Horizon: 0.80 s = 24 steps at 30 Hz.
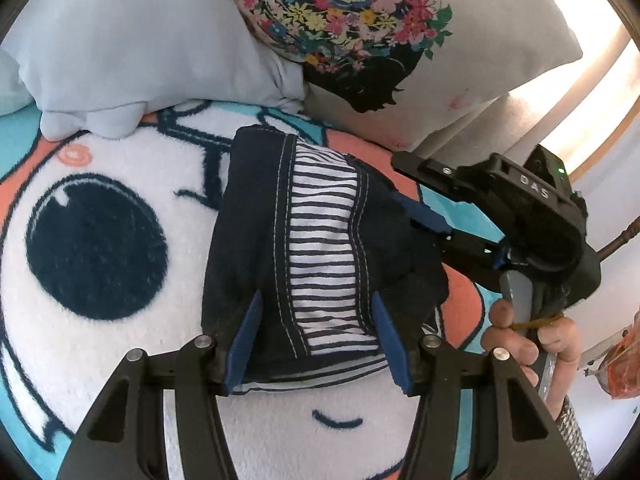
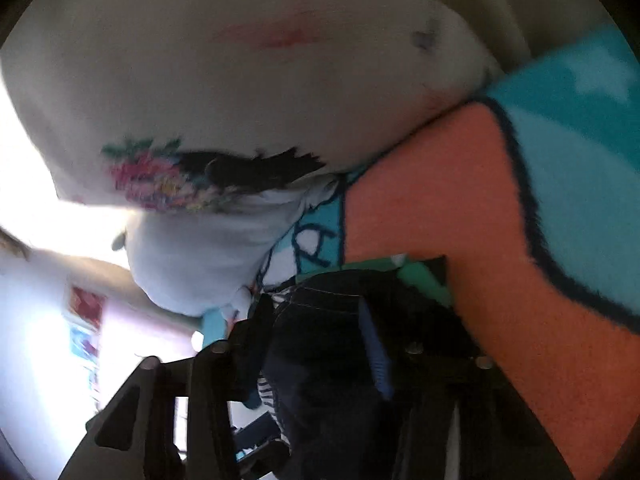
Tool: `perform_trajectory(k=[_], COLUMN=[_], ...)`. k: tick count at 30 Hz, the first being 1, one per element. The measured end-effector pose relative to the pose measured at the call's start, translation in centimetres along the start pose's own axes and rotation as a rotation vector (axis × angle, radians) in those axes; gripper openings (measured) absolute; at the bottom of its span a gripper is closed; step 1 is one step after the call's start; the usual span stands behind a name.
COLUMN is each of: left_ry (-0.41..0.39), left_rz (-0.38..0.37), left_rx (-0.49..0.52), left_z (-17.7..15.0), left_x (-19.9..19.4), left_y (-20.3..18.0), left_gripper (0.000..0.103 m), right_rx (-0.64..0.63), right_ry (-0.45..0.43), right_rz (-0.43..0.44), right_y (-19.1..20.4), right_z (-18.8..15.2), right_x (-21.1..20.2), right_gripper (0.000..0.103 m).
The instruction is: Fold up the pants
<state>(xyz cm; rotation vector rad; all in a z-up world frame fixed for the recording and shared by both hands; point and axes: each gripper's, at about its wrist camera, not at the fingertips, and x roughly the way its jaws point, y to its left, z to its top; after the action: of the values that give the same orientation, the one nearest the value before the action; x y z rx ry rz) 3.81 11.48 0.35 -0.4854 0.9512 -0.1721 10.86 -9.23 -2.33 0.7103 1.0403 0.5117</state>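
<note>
The pants (image 1: 320,240) are dark navy with a white striped panel, folded into a compact bundle on a cartoon blanket (image 1: 100,300). My left gripper (image 1: 318,336) is open, its blue pads (image 1: 244,344) straddling the bundle's near edge. My right gripper (image 1: 430,222) comes in from the right, its fingers at the bundle's right edge; a hand (image 1: 528,340) holds it. In the blurred right wrist view the right gripper (image 2: 316,340) is open, with dark pants fabric (image 2: 320,360) between its fingers, one blue pad (image 2: 376,356) showing.
A pale blue pillow (image 1: 140,48) and a white pillow with a flower print (image 1: 360,32) lie beyond the pants. The blanket has orange (image 2: 460,240) and teal (image 2: 580,160) patches. An orange bag (image 1: 624,364) shows at far right.
</note>
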Motion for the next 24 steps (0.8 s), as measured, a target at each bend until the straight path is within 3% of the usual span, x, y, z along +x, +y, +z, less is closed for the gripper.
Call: perform_trajectory(k=[3,4,9,16,20,24], left_ry=[-0.002,-0.006,-0.09,-0.299,-0.495,-0.621], left_rz=[0.006,0.012,0.083,0.274,0.418,0.474], left_rx=[-0.003,-0.002,0.057,0.178,0.235,0.249], left_z=[-0.2,-0.5,-2.3,-6.8,-10.0,-12.0], left_x=[-0.7,-0.9,-4.2,-9.7,-13.7,-16.8], left_y=[0.1,0.1,-1.4,-5.1,-7.1,-8.4], left_gripper=[0.056,0.056,0.058,0.077,0.092,0.103], right_rx=[-0.038,-0.064,-0.158,-0.238,-0.317,-0.371], right_ry=[-0.042,-0.063,-0.131,-0.187,-0.232,-0.276], right_rz=[-0.049,-0.066,-0.168,-0.262,-0.352,-0.417], right_y=[0.9,1.4,2.5,3.2,4.4,5.4], right_z=[-0.8,-1.2,-4.4,-10.8,-14.0,-16.6], right_x=[-1.7,-2.6,-6.0,-9.9,-11.1,-12.2], right_gripper=[0.047,0.053,0.06,0.063,0.064,0.068])
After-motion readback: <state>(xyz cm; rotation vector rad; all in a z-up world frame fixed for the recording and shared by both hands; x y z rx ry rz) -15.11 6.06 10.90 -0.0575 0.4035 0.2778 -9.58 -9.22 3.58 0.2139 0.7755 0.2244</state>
